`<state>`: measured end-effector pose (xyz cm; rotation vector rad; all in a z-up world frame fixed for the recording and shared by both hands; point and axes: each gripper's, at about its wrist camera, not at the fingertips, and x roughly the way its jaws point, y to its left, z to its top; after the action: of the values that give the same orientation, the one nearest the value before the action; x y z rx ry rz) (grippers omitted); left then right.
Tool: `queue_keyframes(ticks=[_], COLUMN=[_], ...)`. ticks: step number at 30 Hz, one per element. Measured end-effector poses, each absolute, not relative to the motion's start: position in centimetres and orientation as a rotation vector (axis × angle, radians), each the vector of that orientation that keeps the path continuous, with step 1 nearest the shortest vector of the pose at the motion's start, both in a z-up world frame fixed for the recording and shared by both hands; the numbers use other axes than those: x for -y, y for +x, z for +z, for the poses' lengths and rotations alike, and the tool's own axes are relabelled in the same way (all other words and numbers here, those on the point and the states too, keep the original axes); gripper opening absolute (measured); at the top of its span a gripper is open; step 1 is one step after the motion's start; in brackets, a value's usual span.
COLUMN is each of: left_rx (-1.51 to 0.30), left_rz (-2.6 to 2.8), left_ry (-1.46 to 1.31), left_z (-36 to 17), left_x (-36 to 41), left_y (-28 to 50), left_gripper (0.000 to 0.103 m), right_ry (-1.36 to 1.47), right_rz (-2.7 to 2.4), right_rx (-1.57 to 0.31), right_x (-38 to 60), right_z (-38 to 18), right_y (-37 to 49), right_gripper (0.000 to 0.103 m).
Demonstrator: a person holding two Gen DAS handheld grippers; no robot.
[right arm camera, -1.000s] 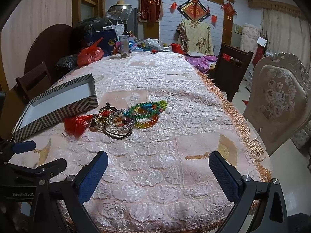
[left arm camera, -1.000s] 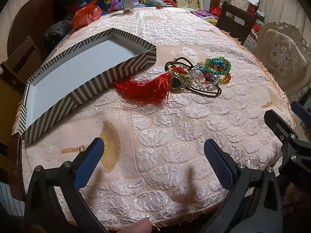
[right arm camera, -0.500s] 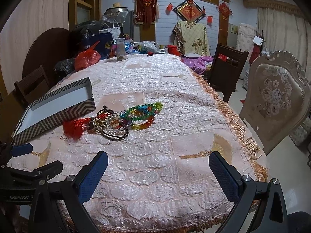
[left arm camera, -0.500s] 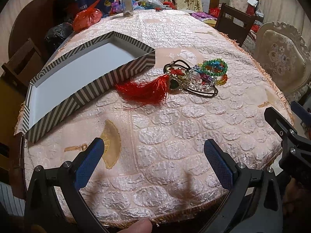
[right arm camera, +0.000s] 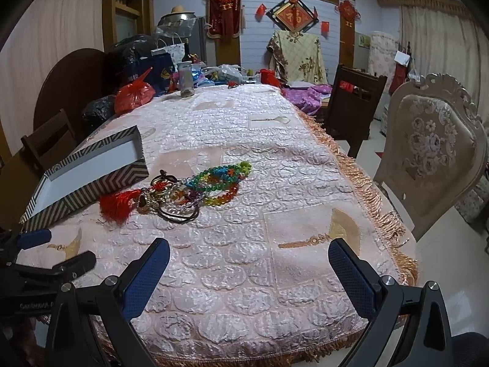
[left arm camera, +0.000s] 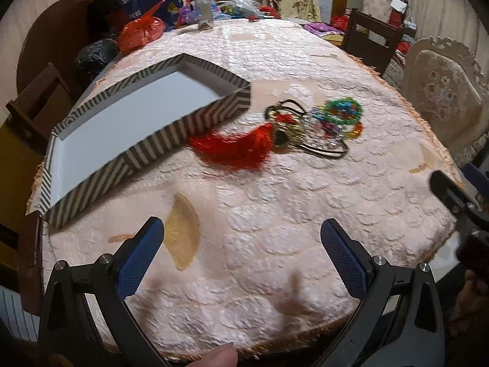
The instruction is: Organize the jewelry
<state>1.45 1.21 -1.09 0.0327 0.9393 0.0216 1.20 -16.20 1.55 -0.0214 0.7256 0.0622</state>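
Note:
A heap of jewelry lies mid-table: a red tassel charm (left arm camera: 235, 148) (right arm camera: 117, 203), colourful bead bracelets (left arm camera: 343, 113) (right arm camera: 224, 174), clear beads and black cords (right arm camera: 178, 214). Left of the heap stands a striped shallow box (left arm camera: 152, 150) (right arm camera: 88, 183) with a white, empty inside. My left gripper (left arm camera: 241, 253) hangs open near the table's front edge, well short of the heap. My right gripper (right arm camera: 249, 270) is open too, over the front right of the table, nothing between its fingers. In the right wrist view the left gripper (right arm camera: 45, 253) shows at the lower left.
A pink embossed tablecloth (right arm camera: 244, 140) with fringed edge covers the table. Bags, a red sack (right arm camera: 134, 94) and a jar (right arm camera: 185, 79) crowd the far end. An upholstered chair (right arm camera: 428, 159) stands at the right, dark wooden chairs (right arm camera: 351, 104) at left and far right.
Both grippers have drawn back and risen, so the table looks farther off; more of the front edge shows. Jewelry and box have not moved. Both grippers stay open.

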Motion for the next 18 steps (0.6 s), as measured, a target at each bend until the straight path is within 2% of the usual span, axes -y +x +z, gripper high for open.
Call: queue_keyframes(ticks=[9, 14, 18], left_rx=[-0.932, -0.951, -0.957], left_rz=[0.037, 0.001, -0.003], left_ry=[0.029, -0.014, 0.036], left_z=[-1.5, -2.0, -3.1], left_x=[-3.2, -3.8, -3.1], left_y=[3.1, 4.0, 5.0], left_gripper=[0.103, 0.103, 0.103], right_ry=[-0.055, -0.089, -0.12], right_rz=[0.055, 0.099, 0.123], right_rx=[-0.758, -0.826, -0.801], right_x=[17.0, 17.3, 16.9], right_z=[2.5, 3.7, 4.9], right_y=[3.0, 6.7, 9.3], right_gripper=[0.103, 0.103, 0.103])
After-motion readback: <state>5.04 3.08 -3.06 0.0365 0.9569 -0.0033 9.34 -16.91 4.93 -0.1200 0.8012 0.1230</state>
